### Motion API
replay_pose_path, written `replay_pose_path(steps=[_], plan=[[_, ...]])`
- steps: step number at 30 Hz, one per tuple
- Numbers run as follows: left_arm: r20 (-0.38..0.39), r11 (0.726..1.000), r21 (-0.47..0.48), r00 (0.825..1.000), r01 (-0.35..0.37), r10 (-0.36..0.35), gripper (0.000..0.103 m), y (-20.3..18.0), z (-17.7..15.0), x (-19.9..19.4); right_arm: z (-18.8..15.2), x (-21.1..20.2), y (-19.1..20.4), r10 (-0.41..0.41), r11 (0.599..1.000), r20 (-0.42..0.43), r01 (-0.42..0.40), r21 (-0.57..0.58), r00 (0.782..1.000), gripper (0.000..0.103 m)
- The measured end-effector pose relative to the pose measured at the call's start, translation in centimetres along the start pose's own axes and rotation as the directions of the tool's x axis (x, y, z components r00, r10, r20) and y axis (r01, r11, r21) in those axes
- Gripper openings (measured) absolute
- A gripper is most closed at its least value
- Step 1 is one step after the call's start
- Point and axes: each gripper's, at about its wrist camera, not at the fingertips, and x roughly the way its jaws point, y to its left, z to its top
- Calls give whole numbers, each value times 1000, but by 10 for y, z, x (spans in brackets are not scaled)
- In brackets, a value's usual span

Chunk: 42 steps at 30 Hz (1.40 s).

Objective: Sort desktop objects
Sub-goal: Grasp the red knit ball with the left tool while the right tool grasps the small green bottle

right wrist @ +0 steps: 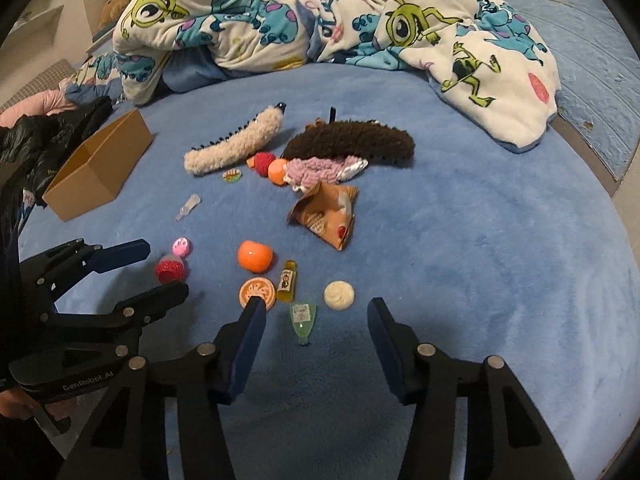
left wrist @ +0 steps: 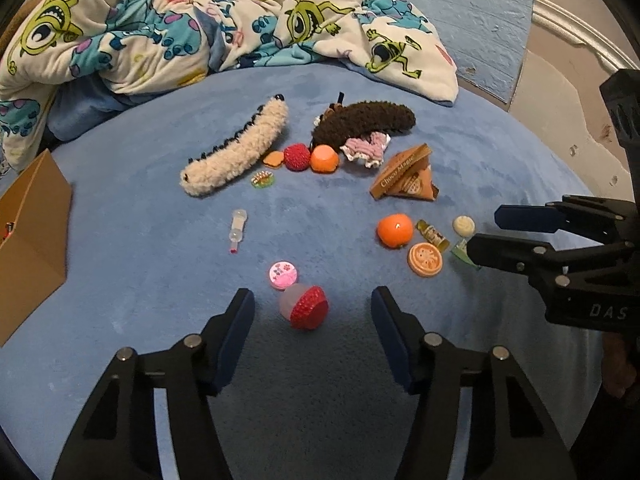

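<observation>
Small toys lie scattered on a blue bed cover point(left wrist: 160, 200). My left gripper point(left wrist: 313, 302) is open, with a red-and-clear capsule point(left wrist: 306, 306) between its fingertips and a pink disc point(left wrist: 283, 275) just beyond. My right gripper point(right wrist: 316, 312) is open over a small green bottle point(right wrist: 303, 319), beside an orange cookie point(right wrist: 258, 292), a yellow bottle point(right wrist: 288, 280) and a cream swirl point(right wrist: 339, 295). An orange ball point(right wrist: 255, 255) lies beyond them. A cream plush point(left wrist: 236, 148), a brown plush point(left wrist: 360, 120) and a snack packet point(left wrist: 408, 176) lie farther back.
An open cardboard box point(left wrist: 28, 240) stands at the left; it also shows in the right wrist view point(right wrist: 96, 168). A rumpled monster-print blanket point(left wrist: 200, 20) covers the far side. A small clear vial point(left wrist: 236, 228) lies mid-left. The bed edge curves off at right.
</observation>
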Motion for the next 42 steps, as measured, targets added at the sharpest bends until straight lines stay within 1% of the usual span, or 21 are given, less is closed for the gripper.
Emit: replay_pose_path(steps=[1,3,5,10,15,18,21,25,27,32,37,42], plan=[[-1,1000,0,1000,6,-6,60,1,-1,2,0,2,0,2,1000,-4,-2,-2,1000,53],[-2,1000,4,1000,8,-8,58,0,-2,4,-1,7,0,10,1000,-13,-10,-4,1000,47],[-6,1000,8,1000,18,-18,53,0,-3,7,-1,11,0,15,1000,-24,-15,-7,1000,43],[-5,999,0,999,41,-41,50,2,-6,12,-1,16,1,17,1000,-31,-17,-11,999,40],[11,999,4,999,51,-51,45,2,-7,12,1,19,2,8,1000,-34,-9,-19,999,30],[16,998,-8,998,62,-62,40,4,-7,12,1,20,5,2,999,-36,-3,-40,999,24],[21,998,-4,997,68,-68,33,3,-7,12,0,19,9,-5,998,-37,2,-62,999,20],[22,997,-12,997,74,-74,29,5,-8,12,-3,18,10,-4,998,-36,1,-70,999,19],[22,997,-17,997,73,-73,27,6,-7,13,-4,17,9,0,998,-37,-3,-67,999,16],[21,997,-16,997,71,-70,27,6,-9,12,-5,17,9,8,998,-37,-10,-65,999,16],[15,999,-11,999,49,-49,27,5,-9,11,-6,16,8,20,999,-30,-21,-50,999,15],[2,997,-38,998,70,-70,27,8,-8,12,-5,15,7,26,999,-27,-28,-43,999,15]])
